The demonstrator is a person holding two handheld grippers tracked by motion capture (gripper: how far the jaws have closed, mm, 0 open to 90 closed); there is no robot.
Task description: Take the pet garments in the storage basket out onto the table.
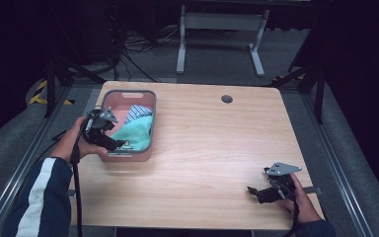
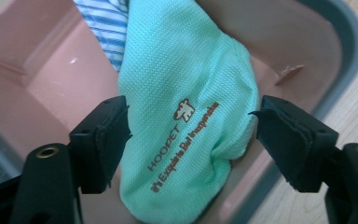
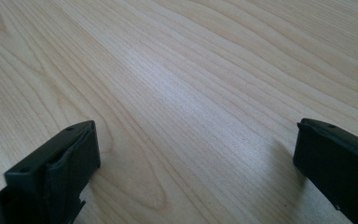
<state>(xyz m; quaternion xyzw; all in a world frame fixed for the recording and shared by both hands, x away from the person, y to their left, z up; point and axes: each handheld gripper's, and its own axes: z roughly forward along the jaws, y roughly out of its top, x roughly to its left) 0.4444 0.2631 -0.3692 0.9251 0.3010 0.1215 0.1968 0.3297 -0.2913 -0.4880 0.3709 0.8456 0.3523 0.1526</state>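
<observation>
Two folded cloths are seen lying in the pink plastic basket with a grey rim (image 1: 150, 123), which stands near the far left corner of the light wooden counter (image 1: 212, 148): a mint-green mesh cloth with brown printed lettering (image 2: 186, 126) and, behind it, a blue-and-white striped cloth (image 2: 105, 23). The left hand-held gripper (image 2: 191, 128) is held over the basket's near end, its jaws set fairly wide on either side of the green cloth; the left jaw appears to brush the fabric, while a gap is seen at the right jaw, so nothing is judged to be gripped yet. The right hand-held gripper (image 1: 269, 190) is rested low near the counter's near right corner, jaws wide apart with bare wood between them. The work is judged to be at an early stage: both cloths remain in the basket, and the closing, lifting and taking out of the green cloth are left to be done.
</observation>
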